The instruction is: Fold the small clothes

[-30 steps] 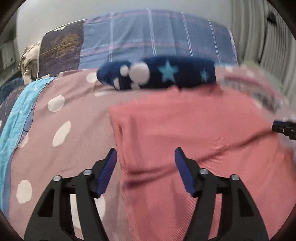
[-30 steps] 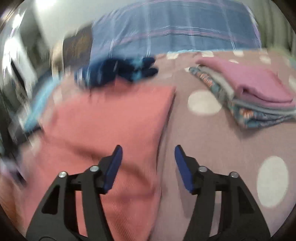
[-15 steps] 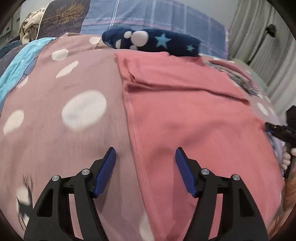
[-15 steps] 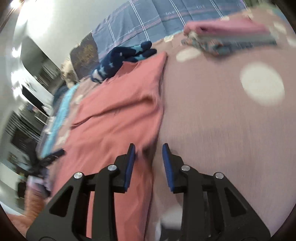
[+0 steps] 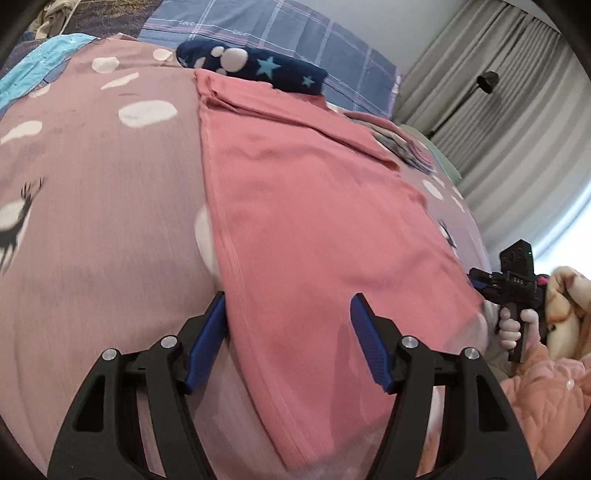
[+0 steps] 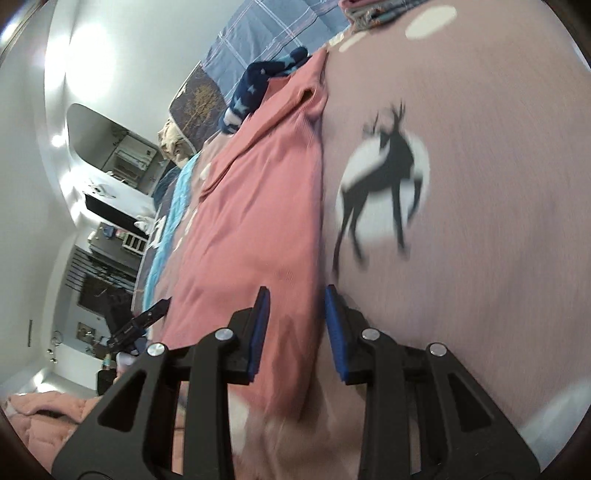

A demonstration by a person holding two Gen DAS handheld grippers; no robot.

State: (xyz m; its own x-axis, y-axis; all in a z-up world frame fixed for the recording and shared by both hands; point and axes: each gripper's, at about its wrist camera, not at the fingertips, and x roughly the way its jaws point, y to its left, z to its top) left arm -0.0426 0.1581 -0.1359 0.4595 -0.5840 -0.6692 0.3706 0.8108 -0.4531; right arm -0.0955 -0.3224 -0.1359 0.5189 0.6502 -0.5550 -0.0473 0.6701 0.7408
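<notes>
A salmon-pink garment (image 5: 314, 206) (image 6: 258, 206) lies spread flat on a mauve duvet (image 5: 92, 221) printed with white dots and deer. My left gripper (image 5: 288, 306) stands open low over the garment's near left corner. Its left pad sits at the side hem and its right pad over the cloth. My right gripper (image 6: 296, 295) hovers at the opposite side edge with its jaws narrowed but still apart. The garment's edge lies between them, and the pads do not press on it. In the left wrist view the right gripper (image 5: 480, 277) shows at the far right, held by a hand (image 5: 511, 328).
A navy fleece piece with stars (image 5: 258, 68) lies beyond the garment's far end, before a plaid pillow (image 5: 295, 40). A stack of folded clothes (image 6: 373, 7) rests at the far right. Grey curtains (image 5: 517, 129) and a lamp stand (image 5: 487, 79) border the bed; a peach quilt (image 5: 535, 387) is at the near right.
Both grippers have drawn back along the garment from its far end to its near end. The right gripper's jaws have narrowed and its view has rolled. The left jaws kept their width.
</notes>
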